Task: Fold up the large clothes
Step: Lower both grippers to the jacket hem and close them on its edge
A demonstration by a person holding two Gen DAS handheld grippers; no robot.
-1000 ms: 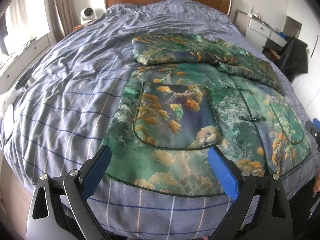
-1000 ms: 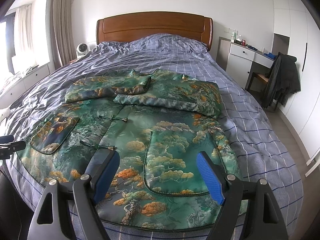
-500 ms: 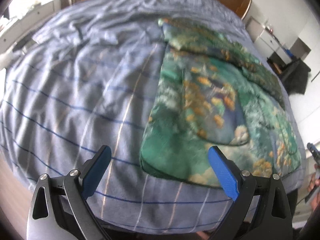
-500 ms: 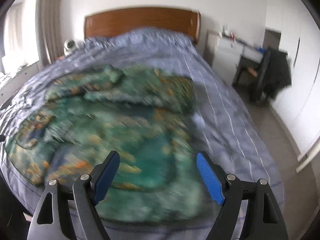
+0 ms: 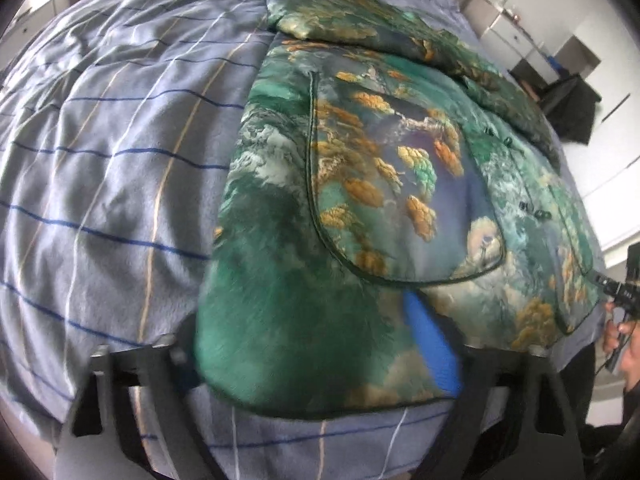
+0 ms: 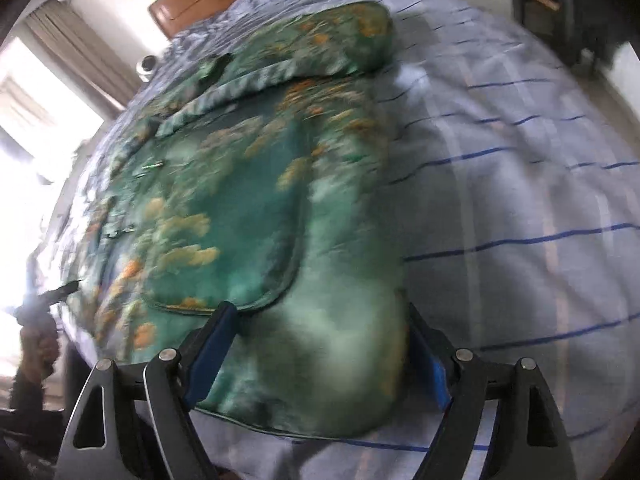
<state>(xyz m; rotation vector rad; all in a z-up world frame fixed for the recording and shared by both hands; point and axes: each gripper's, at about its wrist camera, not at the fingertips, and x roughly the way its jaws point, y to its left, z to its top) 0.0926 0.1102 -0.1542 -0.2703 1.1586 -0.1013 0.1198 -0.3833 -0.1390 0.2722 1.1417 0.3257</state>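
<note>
While the green satin jacket with orange tree print (image 5: 360,184) lies flat on the blue-striped grey bedcover (image 5: 112,184), your grippers straddle its near hem corners.

Your left gripper (image 5: 312,344) has just been closing, cloth between its jaws; whether the pads bite is unclear. Your right gripper (image 6: 320,356) stands wide, hem corner between its blue pads.

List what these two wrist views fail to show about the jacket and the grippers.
- Left wrist: the left gripper has just been closing around the jacket hem; fabric and blur hide one finger, so contact is unclear.
- Right wrist: motion blur smears the jacket; whether the right gripper pads touch the hem is unclear.
- Both views: the folded sleeves cover the collar.
- The bed foot edge is cut off.
</note>
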